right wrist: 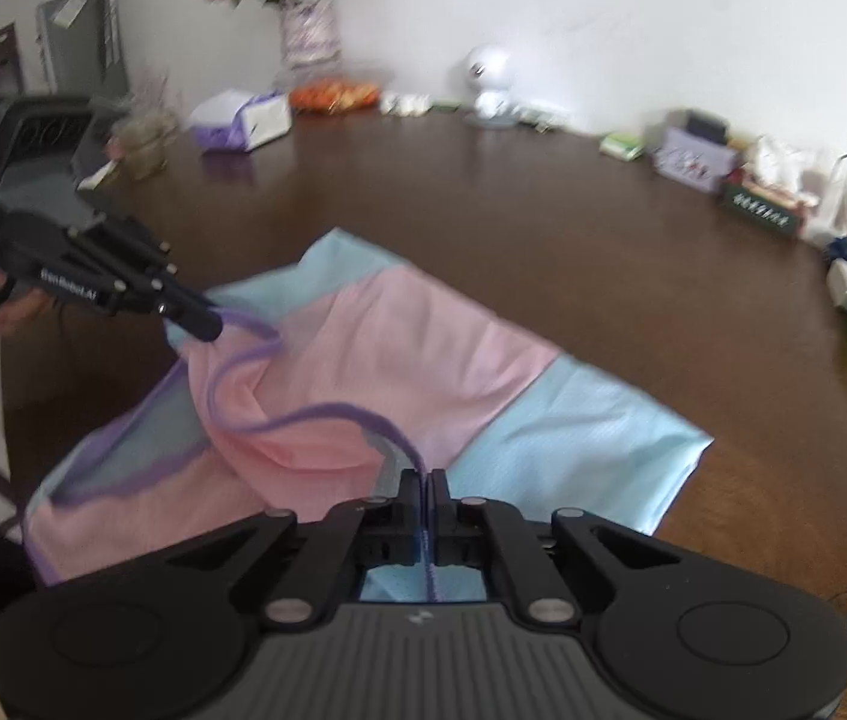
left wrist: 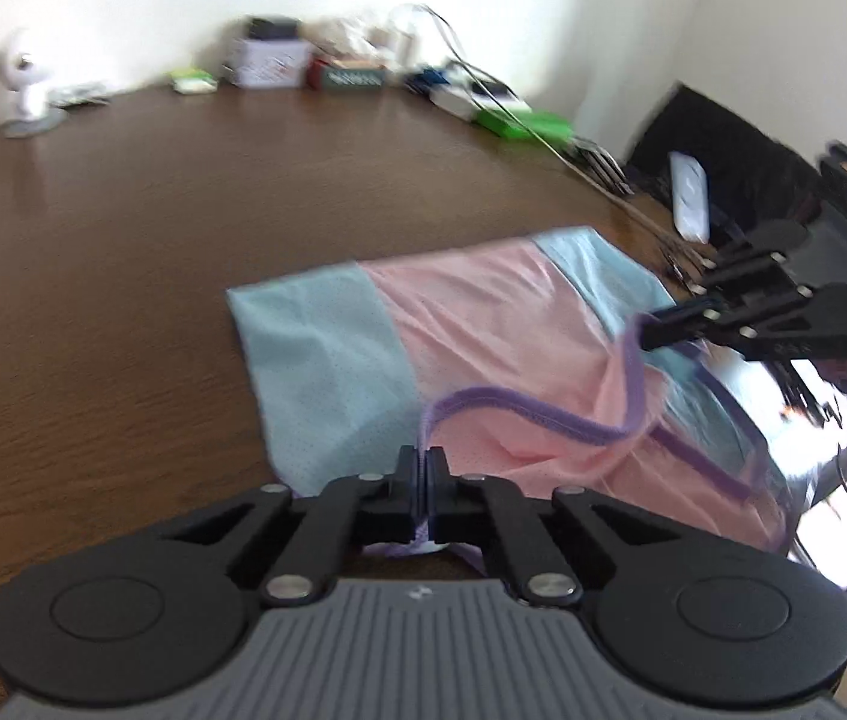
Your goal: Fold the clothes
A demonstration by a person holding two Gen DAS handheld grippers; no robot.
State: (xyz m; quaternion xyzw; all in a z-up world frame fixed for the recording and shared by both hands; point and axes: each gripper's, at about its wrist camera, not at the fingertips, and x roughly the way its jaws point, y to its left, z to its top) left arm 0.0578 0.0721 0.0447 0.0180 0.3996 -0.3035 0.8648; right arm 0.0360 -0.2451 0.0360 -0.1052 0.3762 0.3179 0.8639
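Tilting downward over the table [left wrist: 93, 240], both grippers' fingers pinching the garment's [left wrist: 483, 324] purple hem [left wrist: 519, 408].

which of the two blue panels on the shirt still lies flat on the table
The light blue mesh panel at the far end from the purple trim, spread flat on the brown wooden table. The other blue panel, inside the purple trim, is lifted and rumpled.

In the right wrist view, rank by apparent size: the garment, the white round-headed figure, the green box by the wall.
1. garment, by far largest.
2. white figure.
3. green box, smallest; both sit far from the camera, so true sizes are unsure.
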